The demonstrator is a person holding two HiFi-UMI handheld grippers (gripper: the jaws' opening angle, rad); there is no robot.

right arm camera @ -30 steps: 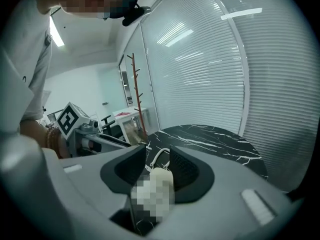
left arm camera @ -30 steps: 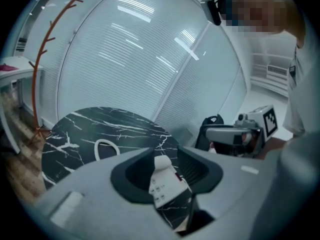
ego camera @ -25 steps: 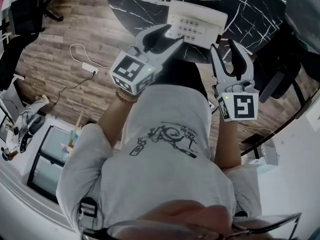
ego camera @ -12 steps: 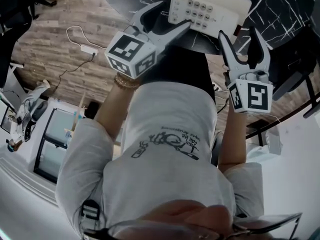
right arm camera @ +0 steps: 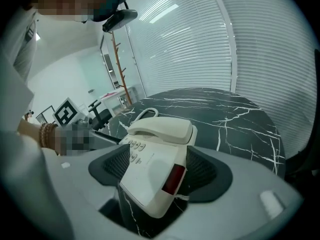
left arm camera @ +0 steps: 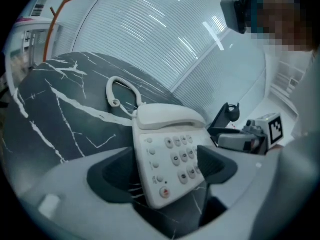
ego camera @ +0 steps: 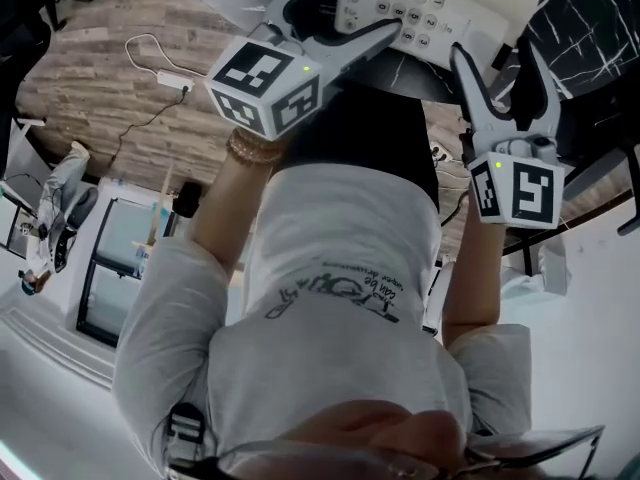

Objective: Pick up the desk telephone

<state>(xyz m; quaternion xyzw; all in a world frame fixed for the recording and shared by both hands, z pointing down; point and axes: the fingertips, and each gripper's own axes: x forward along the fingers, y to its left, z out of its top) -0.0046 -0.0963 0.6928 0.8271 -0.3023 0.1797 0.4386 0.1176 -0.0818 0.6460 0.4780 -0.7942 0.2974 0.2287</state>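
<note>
Desk telephone (ego camera: 430, 6) (left arm camera: 170, 154) (right arm camera: 155, 169): white plastic, push-button keypad, handset seated in the cradle at the far end, dark red window on its right side. It sits on the round black marble-look worktop (ego camera: 585, 23) with white veins, right at the near edge. White cord (left arm camera: 117, 91) loops on the worktop just beyond the handset.

Left gripper (ego camera: 362, 6) (left arm camera: 167, 169): grey body, black ribbed pads, marker cube at the back. Fingers are wide and opening. The phone's near-left part, keypad side, is between them. Pads sit just beside the housing, with no squeeze that I can see.

Right gripper (ego camera: 497, 53) (right arm camera: 157, 169): same build. Fingers are wide and opening too. The phone's near-right corner is between them, red window towards the right-hand pad. Pads are close to the case and don't look clamped on it.

Both grippers angle down at the phone, one from each side, apart from each other.

Surroundings:
- Person in a light grey printed T-shirt (ego camera: 340, 268), beaded bracelet (ego camera: 255, 150) on the left wrist.
- White power strip (ego camera: 172, 81) with a white cable on the wood-plank floor, far left.
- Slatted blinds (right arm camera: 200, 39) behind the worktop in both gripper views.
- Orange-red coat stand (left arm camera: 55, 14) at the far left.
</note>
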